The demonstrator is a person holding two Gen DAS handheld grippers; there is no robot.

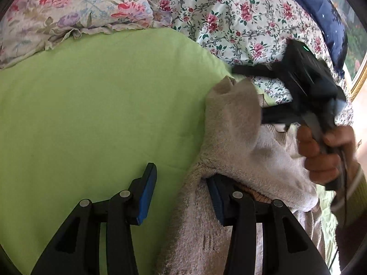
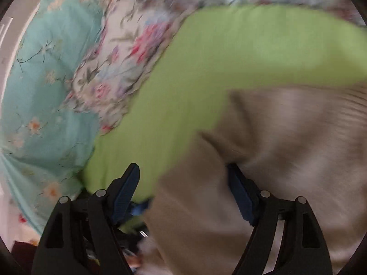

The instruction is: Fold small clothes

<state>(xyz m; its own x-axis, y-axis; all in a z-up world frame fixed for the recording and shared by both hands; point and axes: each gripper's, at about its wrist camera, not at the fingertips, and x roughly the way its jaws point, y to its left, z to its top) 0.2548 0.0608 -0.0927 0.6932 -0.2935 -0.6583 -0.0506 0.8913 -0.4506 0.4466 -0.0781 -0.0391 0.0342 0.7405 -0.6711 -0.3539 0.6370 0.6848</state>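
Observation:
A beige fuzzy knit garment [image 1: 231, 123] lies bunched on the green sheet [image 1: 91, 91], with one fold standing up. My left gripper [image 1: 181, 194] is open. Its right finger is under the garment's ribbed edge, and its left pad [image 1: 146, 192] stands clear over the sheet. My right gripper [image 1: 247, 94], held by a hand [image 1: 321, 151], is open around the raised fold, one finger behind it and one in front. The right wrist view is blurred. There the right gripper [image 2: 183, 185] stands wide open, and the garment [image 2: 286, 149] covers its right finger.
Floral pillows [image 1: 68, 6] and a floral quilt [image 1: 229, 11] line the far side of the sheet. Navy star-print fabric [image 1: 330, 16] and a gilt frame edge [image 1: 357, 73] are at the right. Turquoise flowered bedding [image 2: 45, 91] lies left of the green sheet [image 2: 229, 57].

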